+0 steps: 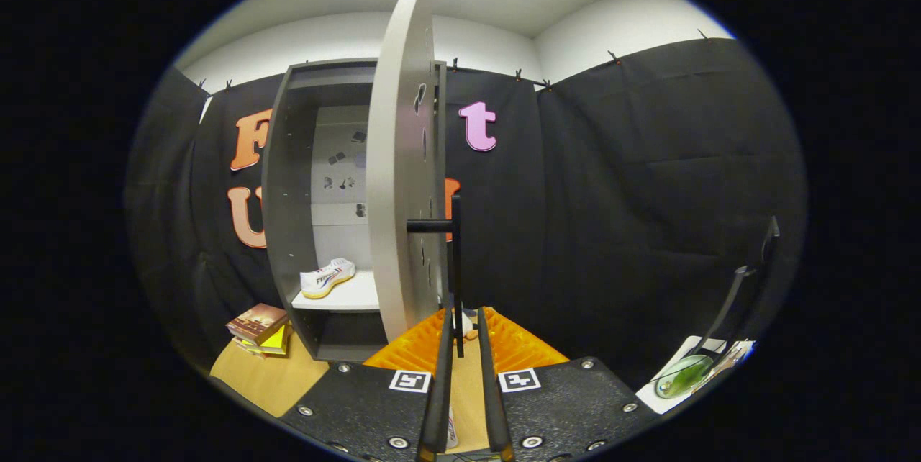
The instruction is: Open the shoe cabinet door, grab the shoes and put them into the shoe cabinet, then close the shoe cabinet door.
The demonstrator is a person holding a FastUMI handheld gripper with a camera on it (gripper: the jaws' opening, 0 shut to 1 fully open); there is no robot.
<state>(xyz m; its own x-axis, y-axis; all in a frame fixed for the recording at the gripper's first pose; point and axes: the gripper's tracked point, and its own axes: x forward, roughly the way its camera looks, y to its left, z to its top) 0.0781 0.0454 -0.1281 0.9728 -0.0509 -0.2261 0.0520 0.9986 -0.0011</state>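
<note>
Grey door [398, 160] open; jaws nearly shut round handle [455, 260]; books [260, 329] nearby.

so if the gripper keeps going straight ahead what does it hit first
Probably the black door handle: its bar already stands between the gripper fingers, which sit close on either side. Behind it comes the open cabinet door. Depth is hard to judge.

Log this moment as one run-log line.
gripper: shut on door handle | cabinet door: open | shoe: on shelf inside shoe cabinet
</note>
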